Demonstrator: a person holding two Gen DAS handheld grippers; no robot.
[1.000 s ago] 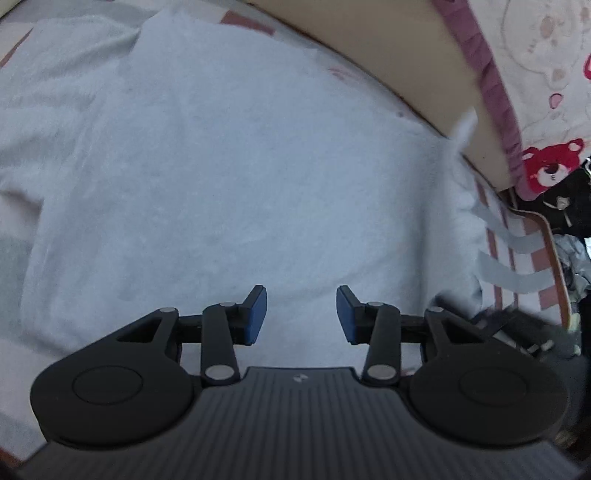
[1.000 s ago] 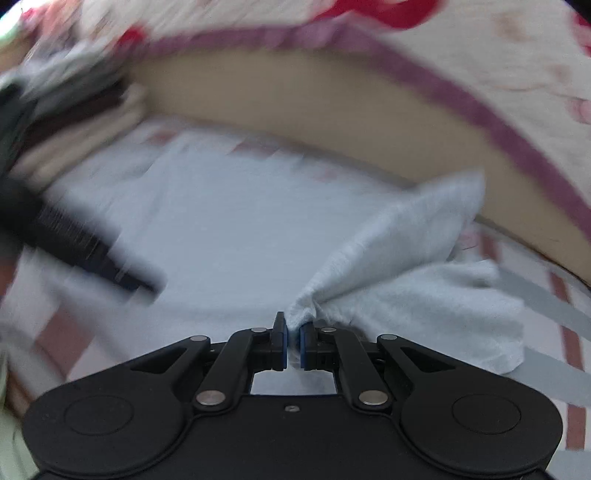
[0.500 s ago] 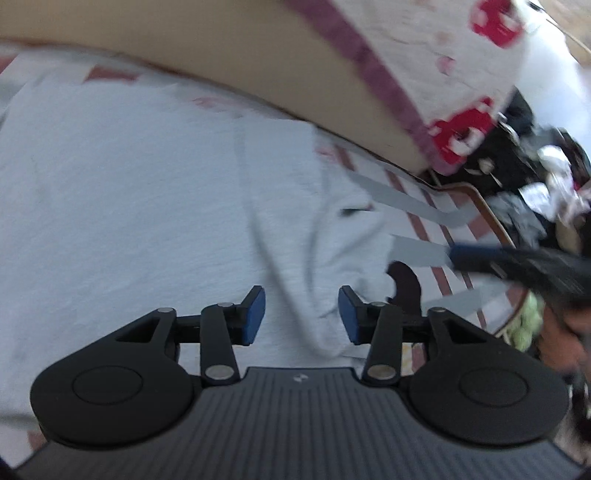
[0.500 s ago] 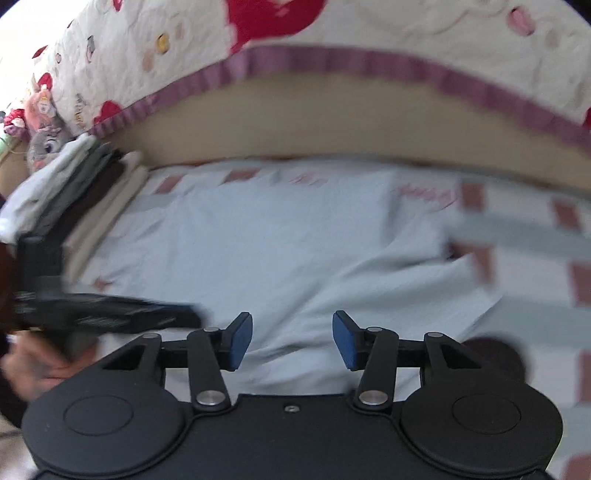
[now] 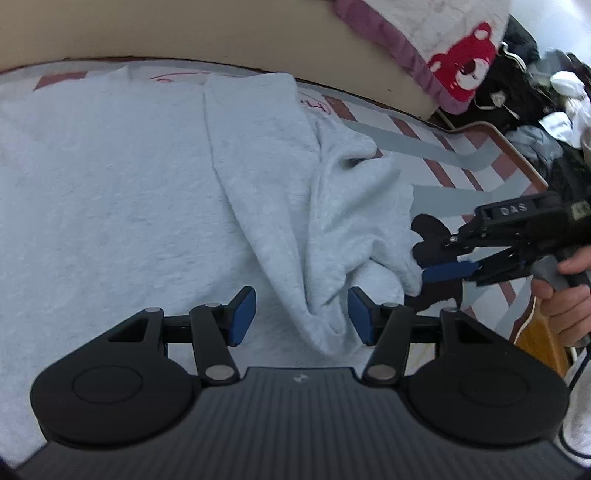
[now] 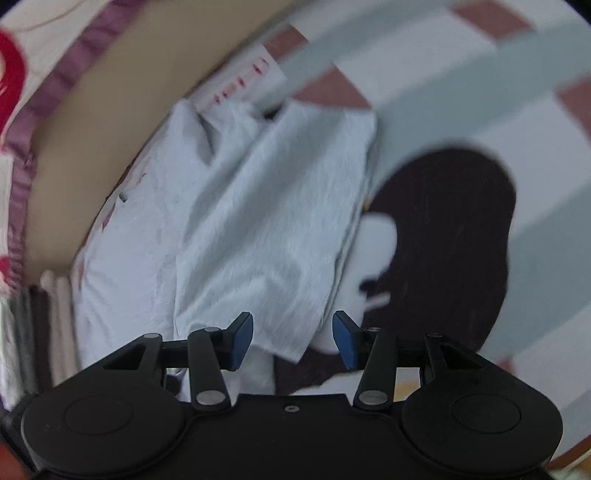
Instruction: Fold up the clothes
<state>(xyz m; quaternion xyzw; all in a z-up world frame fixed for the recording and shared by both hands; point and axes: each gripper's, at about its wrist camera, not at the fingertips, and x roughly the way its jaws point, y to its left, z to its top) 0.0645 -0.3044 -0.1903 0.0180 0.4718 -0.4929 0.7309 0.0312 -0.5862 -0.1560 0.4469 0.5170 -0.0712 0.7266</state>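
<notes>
Sleeve (image 5: 280, 177) now folded onto garment (image 5: 110, 192); both claws (image 5: 301, 314) (image 6: 292, 338) gaping.

I count one pale blue garment (image 5: 122, 192), spread over one striped mat (image 5: 436, 147). One sleeve (image 5: 266, 173) is folded across it. I have two grippers: my left gripper (image 5: 301, 314) over the garment's near edge, my right gripper (image 5: 447, 271) at the garment's right edge, with one hand (image 5: 565, 291) showing on it. Beyond the garment I count one quilt (image 5: 436, 33) bearing one red bear (image 5: 465, 62). One black cartoon print (image 6: 443, 236) sits on the mat right of the garment. One clothes stack (image 6: 37, 332) lies left of it.
</notes>
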